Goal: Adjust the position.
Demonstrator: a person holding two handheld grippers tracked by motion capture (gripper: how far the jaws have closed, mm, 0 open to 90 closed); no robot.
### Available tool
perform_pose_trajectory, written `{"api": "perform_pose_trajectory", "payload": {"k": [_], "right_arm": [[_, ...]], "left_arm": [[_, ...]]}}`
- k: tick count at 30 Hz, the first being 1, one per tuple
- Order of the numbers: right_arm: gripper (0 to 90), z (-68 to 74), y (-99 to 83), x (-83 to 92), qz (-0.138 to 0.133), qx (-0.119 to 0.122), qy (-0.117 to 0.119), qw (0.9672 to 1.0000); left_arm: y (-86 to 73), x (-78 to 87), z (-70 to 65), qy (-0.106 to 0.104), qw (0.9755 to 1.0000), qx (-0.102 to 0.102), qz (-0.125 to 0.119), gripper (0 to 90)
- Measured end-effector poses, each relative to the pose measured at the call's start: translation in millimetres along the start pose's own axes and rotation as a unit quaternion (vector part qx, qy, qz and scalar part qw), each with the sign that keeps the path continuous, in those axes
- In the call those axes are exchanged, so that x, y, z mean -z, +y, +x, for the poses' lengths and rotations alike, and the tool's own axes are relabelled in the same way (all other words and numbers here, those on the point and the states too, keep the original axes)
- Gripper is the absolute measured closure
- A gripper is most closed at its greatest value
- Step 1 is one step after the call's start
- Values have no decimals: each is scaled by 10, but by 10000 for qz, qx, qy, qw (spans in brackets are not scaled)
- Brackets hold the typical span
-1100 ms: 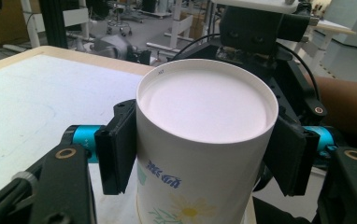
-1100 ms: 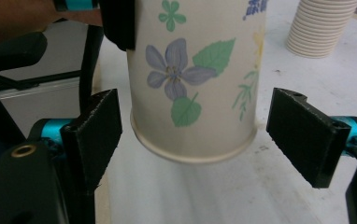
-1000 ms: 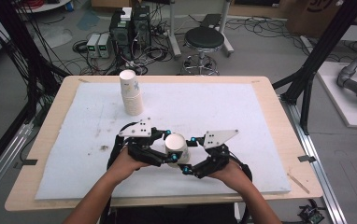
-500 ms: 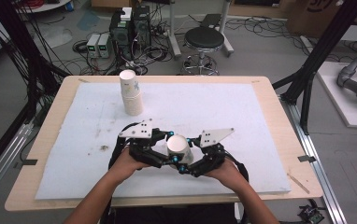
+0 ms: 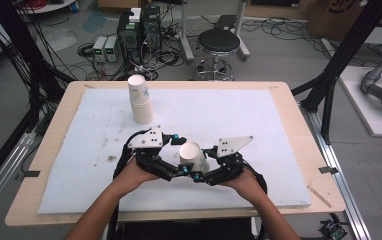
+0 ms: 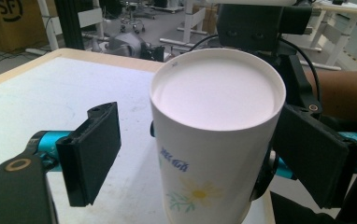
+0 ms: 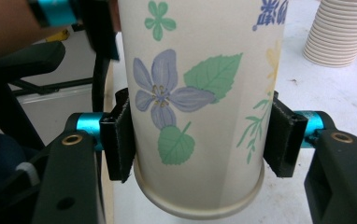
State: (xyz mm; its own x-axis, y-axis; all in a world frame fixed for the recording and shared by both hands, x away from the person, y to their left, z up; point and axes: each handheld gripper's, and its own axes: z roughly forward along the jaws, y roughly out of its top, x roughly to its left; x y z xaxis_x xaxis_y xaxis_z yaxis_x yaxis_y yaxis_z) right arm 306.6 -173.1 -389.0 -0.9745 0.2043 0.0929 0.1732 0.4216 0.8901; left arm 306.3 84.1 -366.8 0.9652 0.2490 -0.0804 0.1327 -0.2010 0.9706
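Right claw [image 7: 193, 140] clamps the upturned paper cup [image 5: 192, 156], left claw [image 6: 204, 154] gapes around it, cup stack [image 5: 139, 99] well behind.

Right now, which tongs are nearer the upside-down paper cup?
Right. The right tongs are clamped on the upside-down paper cup, pads pressing both its sides. The left tongs straddle it with jaws apart, having just opened.

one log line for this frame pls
left tongs: just opened, off cup | right tongs: just closed on inverted paper cup | cup stack: behind, apart
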Motion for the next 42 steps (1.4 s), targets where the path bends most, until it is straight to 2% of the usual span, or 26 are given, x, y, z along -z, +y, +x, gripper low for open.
{"api": "perform_pose_trajectory", "payload": {"k": [5, 10, 14, 20, 26, 29, 33, 38, 40, 41, 42], "right_arm": [[385, -6, 13, 34, 96, 80, -17, 9999], [387, -23, 70, 89, 391, 243, -38, 9989], [375, -44, 112, 128, 548, 196, -69, 9983], [375, -53, 155, 127, 825, 365, -26, 9959], [373, -26, 176, 59, 1298, 551, -49, 9900], [373, -8, 168, 18, 1415, 602, -13, 9881], [371, 15, 177, -20, 1598, 654, -14, 9850], [371, 52, 244, -39, 1854, 818, -35, 9792], [371, 52, 264, -43, 1901, 829, -41, 9782], [371, 50, 282, -51, 2041, 863, -63, 9751], [371, 50, 282, -51, 2041, 863, -63, 9751]], "left_arm": [[54, 23, 2, -143, 9998, -94, 139, 158], [124, 46, 24, -167, 9992, -141, 330, 158], [152, 46, 34, -230, 9984, -163, 492, 158], [174, 25, 41, -284, 9965, -192, 757, 158], [176, -2, 40, -334, 9934, -263, 1069, 160], [158, -32, 36, -392, 9901, -292, 1318, 162], [141, -70, 15, -509, 9870, -344, 1484, 169], [130, -96, 15, -539, 9861, -313, 1543, 174], [128, -103, 12, -564, 9853, -324, 1577, 174], [128, -104, 10, -572, 9848, -345, 1606, 187], [126, -107, 9, -592, 9844, -352, 1618, 187]]}}
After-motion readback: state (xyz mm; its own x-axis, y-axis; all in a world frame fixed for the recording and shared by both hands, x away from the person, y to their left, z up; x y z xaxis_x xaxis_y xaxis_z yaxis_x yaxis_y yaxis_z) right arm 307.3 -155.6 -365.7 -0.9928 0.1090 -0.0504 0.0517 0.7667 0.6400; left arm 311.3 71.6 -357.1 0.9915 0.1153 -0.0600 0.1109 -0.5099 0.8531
